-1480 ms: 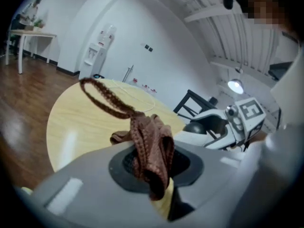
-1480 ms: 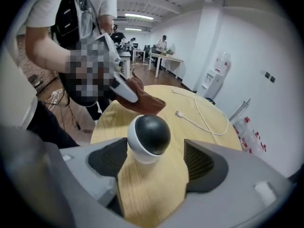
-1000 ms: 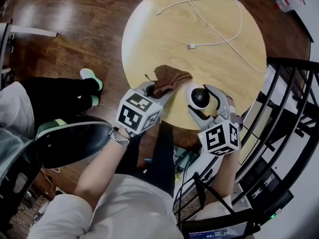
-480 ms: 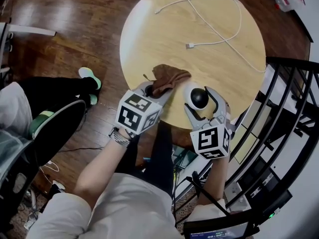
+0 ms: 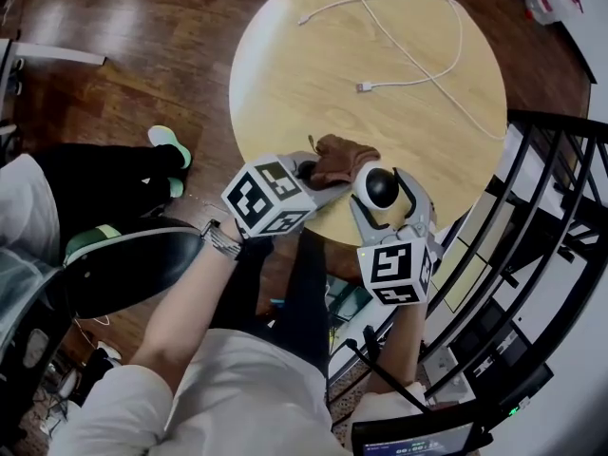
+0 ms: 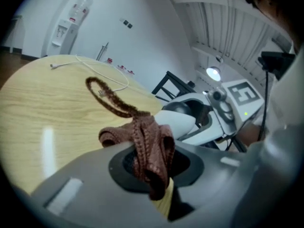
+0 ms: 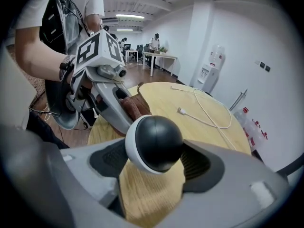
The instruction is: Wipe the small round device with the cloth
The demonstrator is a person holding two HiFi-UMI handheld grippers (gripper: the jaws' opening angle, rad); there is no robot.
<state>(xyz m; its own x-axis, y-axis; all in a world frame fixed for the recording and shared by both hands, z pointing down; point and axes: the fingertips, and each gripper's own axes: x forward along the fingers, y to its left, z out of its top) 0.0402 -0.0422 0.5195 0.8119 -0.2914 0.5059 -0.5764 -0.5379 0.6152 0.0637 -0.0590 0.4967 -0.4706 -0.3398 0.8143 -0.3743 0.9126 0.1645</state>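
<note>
The small round device point(image 5: 378, 186), white with a black dome point(image 7: 156, 140), sits between the jaws of my right gripper point(image 5: 382, 198) near the round table's front edge; both pads press its sides. My left gripper point(image 5: 318, 174) is shut on a brown cloth point(image 5: 343, 159), bunched between its jaws point(image 6: 151, 151) with a loop sticking up. The cloth hangs just left of the device and touches or nearly touches its white shell point(image 6: 179, 122). In the right gripper view the cloth point(image 7: 134, 107) shows behind the device.
A white charging cable point(image 5: 410, 55) winds over the far half of the wooden table point(image 5: 304, 74). A black metal railing point(image 5: 556, 226) stands close on the right. A seated person's legs and a dark chair point(image 5: 133, 269) are at the left, over wooden floor.
My left gripper has swung right with the cloth, bringing it from beside the table edge up against the device. The right gripper holds the device in nearly the same place.
</note>
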